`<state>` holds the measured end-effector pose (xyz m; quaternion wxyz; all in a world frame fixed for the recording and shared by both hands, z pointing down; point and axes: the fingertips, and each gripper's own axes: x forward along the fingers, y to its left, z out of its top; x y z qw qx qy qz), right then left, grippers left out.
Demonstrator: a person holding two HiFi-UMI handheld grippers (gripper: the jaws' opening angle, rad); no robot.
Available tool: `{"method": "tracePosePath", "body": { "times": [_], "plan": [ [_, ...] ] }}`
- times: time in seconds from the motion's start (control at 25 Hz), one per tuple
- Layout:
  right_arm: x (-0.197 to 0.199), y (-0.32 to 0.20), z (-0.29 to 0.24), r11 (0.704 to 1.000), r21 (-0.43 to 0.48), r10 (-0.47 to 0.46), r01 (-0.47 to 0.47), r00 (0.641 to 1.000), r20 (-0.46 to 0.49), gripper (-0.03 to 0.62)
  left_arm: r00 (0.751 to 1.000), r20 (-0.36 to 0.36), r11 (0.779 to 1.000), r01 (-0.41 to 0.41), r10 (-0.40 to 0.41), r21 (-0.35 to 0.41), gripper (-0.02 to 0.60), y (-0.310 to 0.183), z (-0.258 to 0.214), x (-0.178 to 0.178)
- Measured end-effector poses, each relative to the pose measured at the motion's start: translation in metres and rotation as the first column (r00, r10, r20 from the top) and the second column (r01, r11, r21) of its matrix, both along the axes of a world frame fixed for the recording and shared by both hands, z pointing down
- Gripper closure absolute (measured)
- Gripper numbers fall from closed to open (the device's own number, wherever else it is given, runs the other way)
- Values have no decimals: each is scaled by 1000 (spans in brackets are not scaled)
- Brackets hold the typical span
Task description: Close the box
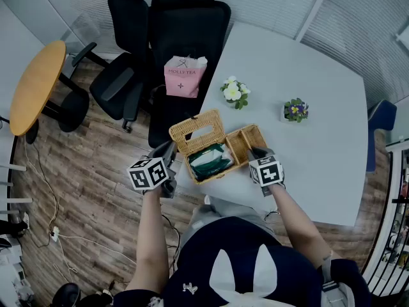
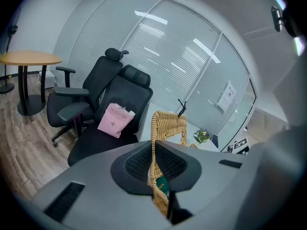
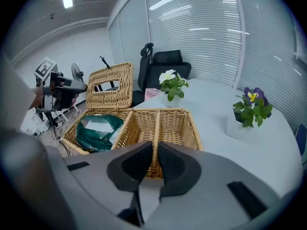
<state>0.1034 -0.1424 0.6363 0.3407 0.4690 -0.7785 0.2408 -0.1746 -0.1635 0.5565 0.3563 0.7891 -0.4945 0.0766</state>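
Observation:
The wicker box (image 1: 217, 147) sits at the near edge of the grey table (image 1: 307, 75), with a green bag (image 1: 208, 162) inside it. Its slotted lid (image 1: 197, 130) stands open at the back left. My left gripper (image 1: 169, 151) is at the box's left end. In the left gripper view the left gripper (image 2: 154, 169) is shut on the lid's side edge, and the lid (image 2: 169, 124) rises edge-on ahead. My right gripper (image 1: 257, 152) is at the right wicker section (image 1: 246, 142). There the right gripper (image 3: 154, 155) is shut on a wicker ridge (image 3: 157, 128).
A white-flower pot (image 1: 234, 93) and a purple-flower pot (image 1: 294, 110) stand on the table behind the box. Black office chairs (image 1: 185, 18) are off the table's left edge, one with a pink bag (image 1: 184, 75) on it. A round wooden table (image 1: 35, 85) stands far left.

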Motion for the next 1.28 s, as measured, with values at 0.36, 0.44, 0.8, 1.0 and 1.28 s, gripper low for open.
{"method": "tracePosePath", "body": {
  "times": [0.36,0.44,0.8,1.0,1.28],
  "plan": [
    [-1,0,-1,1000,-1,-1,1,1000,2,548,998,63,1000,-15,14,13,548,5,-5,2],
    [-1,0,-2,1000,0,-2,2,1000,1,549,997,76,1000,-15,14,16,549,6,-6,3],
    [-2,-1,-1,1000,0,-1,1,1000,-1,549,995,99,999,-24,21,24,549,12,-10,5],
    [-1,-1,0,1000,-4,1,-1,1000,-1,549,993,112,999,-29,26,24,549,16,-11,8],
    [-1,-1,-2,1000,-2,1,-1,1000,-4,549,993,110,999,-37,34,26,549,20,-14,10]
  ]
}}
